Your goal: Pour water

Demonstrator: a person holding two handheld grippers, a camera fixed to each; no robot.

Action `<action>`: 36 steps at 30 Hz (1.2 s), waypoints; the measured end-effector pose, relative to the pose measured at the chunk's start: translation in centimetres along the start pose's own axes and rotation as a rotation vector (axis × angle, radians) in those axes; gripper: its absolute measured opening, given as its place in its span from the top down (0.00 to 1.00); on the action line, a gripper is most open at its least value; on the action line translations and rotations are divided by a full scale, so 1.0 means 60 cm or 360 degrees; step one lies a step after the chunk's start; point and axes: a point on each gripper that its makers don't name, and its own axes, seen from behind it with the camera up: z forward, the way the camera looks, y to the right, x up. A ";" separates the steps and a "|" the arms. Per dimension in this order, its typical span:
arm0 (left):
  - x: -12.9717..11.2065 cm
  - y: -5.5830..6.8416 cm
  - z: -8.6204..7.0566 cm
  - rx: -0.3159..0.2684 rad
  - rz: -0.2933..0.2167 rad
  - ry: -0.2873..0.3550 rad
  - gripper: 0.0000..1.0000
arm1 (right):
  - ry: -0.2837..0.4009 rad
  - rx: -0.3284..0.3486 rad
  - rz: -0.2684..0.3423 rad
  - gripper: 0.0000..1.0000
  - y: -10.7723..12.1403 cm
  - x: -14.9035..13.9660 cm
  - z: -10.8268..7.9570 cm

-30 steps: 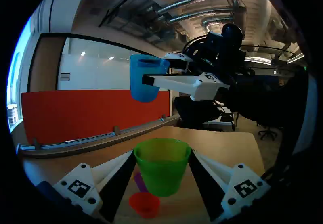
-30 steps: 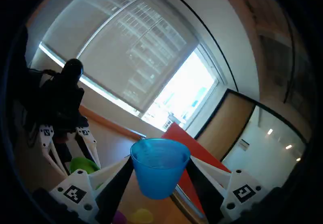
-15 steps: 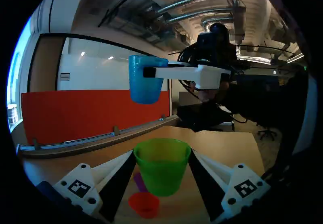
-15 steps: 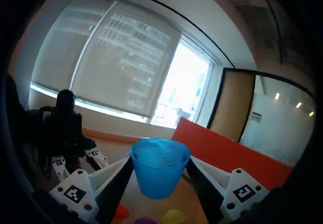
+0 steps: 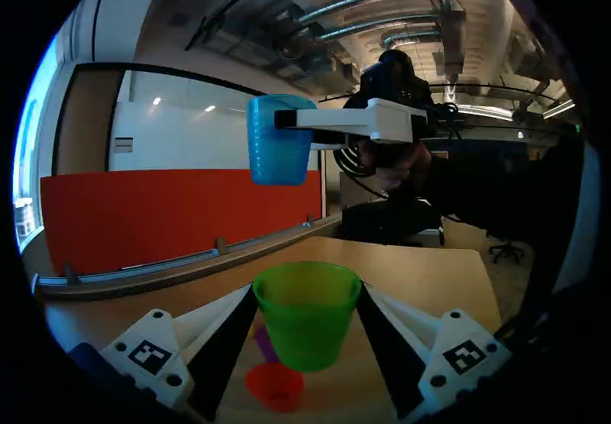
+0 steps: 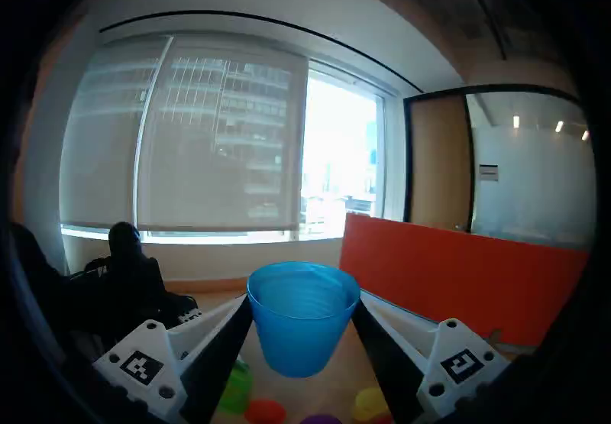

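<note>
Left gripper view is showing the left gripper (image 5: 307,302) pressing both fingers against a green cup (image 5: 307,336), which is standing upright between them, rim up, over the wooden worktop (image 5: 428,271). Whether the cup's base is touching the wood I cannot tell. Farther off and higher, the same view is catching the right gripper (image 5: 284,121) from the side: its white fingers are lying level and clamping a blue cup (image 5: 273,149) near the rim. That cup is hanging upright in the air, well above the green cup. A red cup (image 5: 273,386) and a purple piece (image 5: 264,341) are lying on the worktop just below the green cup. A red partition (image 5: 153,210) is running along the far edge, and pipes (image 5: 366,11) are crossing the ceiling.

Right gripper view is facing the other way. It is bringing in a bright window (image 6: 340,172) with a half-drawn blind (image 6: 214,156), and a yellow cup (image 6: 370,405) at the bottom edge beside the red cup and the purple piece. Here the blue cup is sitting squeezed between the right gripper's two fingers with its mouth open toward the camera. Its walls are looking translucent and ribbed, and whether water is lying inside I cannot tell. The green cup is peeking out low on the left, partly behind a finger.
</note>
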 end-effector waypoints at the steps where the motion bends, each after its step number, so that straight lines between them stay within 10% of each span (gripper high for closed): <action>1: 0.000 0.000 0.000 0.0001 0.0000 -0.0002 0.12 | -0.0001 -0.0004 -0.0003 0.10 0.001 0.000 0.000; 36: -0.059 -0.006 -0.013 0.0003 0.0036 -0.0325 0.12 | -0.0219 -0.0074 -0.0143 0.09 0.026 -0.109 -0.076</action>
